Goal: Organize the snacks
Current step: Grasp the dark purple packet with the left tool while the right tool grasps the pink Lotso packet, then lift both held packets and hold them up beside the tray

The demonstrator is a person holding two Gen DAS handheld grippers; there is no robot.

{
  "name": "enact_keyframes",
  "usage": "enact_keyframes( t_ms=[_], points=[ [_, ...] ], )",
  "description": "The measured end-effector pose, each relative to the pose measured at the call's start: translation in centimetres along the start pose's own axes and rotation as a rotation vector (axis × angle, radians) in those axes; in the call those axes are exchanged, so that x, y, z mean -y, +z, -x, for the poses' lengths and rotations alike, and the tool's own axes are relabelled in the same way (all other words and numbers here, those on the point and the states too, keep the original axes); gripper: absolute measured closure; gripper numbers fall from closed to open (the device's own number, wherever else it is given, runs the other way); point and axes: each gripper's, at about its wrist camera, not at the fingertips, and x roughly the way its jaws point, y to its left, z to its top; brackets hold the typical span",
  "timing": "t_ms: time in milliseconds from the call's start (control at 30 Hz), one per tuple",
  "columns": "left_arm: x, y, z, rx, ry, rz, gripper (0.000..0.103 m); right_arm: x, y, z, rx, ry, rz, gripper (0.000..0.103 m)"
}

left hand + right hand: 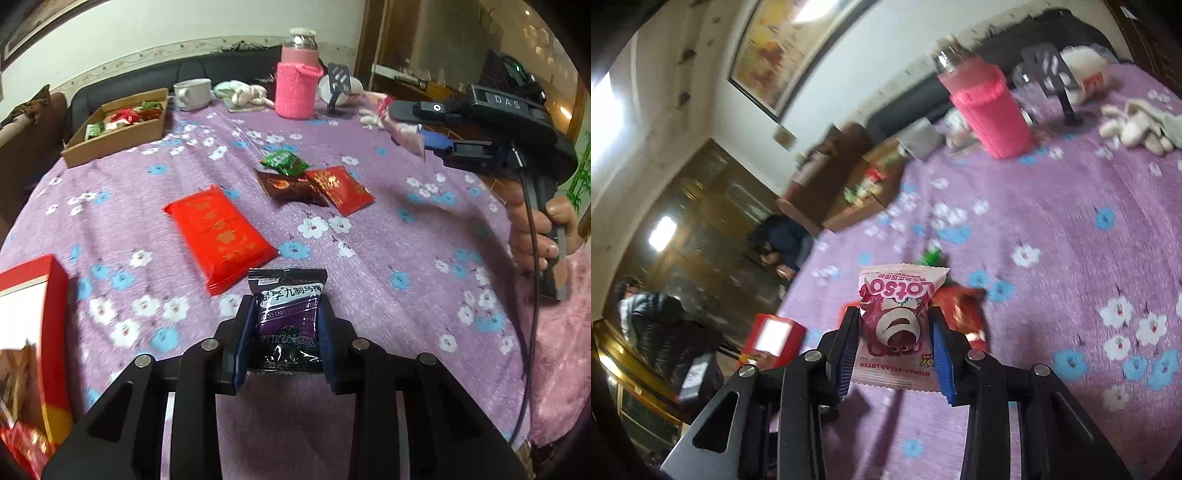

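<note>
Two grippers up, two packets caught! The left gripper [284, 328] has its blue pads clamped on the sides of one black-and-purple foil snack packet [287, 317], held over the near edge of the purple flowered tablecloth [369, 258]. The right gripper [895, 347] is closed on one pink-and-white Lotso snack packet [897, 325], pads pressing both sides; from the left wrist view that same gripper [424, 129] hangs at the far right, above the cloth, a person's hand [543, 232] wrapped round its handle.

On the cloth, count them: one large red plastic-wrapped pack [219, 236] left of centre, and beyond it a cluster of three small sachets, one green [284, 162], one dark brown [286, 186], one red [340, 188], touching and overlapping. Far left sits one open brown cardboard box [118, 129] with several wrapped snacks inside, too jumbled to count. One red-and-white carton [33, 295] stands at the near left edge.

Along the far side: one white ceramic mug [192, 92], one bottle in a pink knitted sleeve [297, 85], upright, and one black phone stand [338, 85] just right of it.
</note>
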Motion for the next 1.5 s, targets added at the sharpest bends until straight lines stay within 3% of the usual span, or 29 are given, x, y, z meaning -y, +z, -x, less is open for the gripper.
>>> enact_keyframes(
  t_ms=[167, 433, 1033, 1500],
  points=[
    [0.1, -0.2, 3.6, 0.085, 0.036, -0.014, 0.074, -0.5, 0.3, 1.4, 0.085, 0.052, 0.001, 0.065],
    [0.1, -0.8, 8.9, 0.222, 0.113, -0.047, 0.073, 0.2, 0.5, 0.6, 0.088, 0.028, -0.031, 0.065],
    [-2.7, -2.4, 10.9, 0.244, 0.163, 0.048, 0.073, -0.1, -0.6, -1.1, 0.039, 0.009, -0.022, 0.065],
    [-4.9, -2.8, 11.9, 0.276, 0.316, 0.091, 0.073, 0.5, -0.9, -1.8, 0.026, -0.039, -0.037, 0.065]
  ],
)
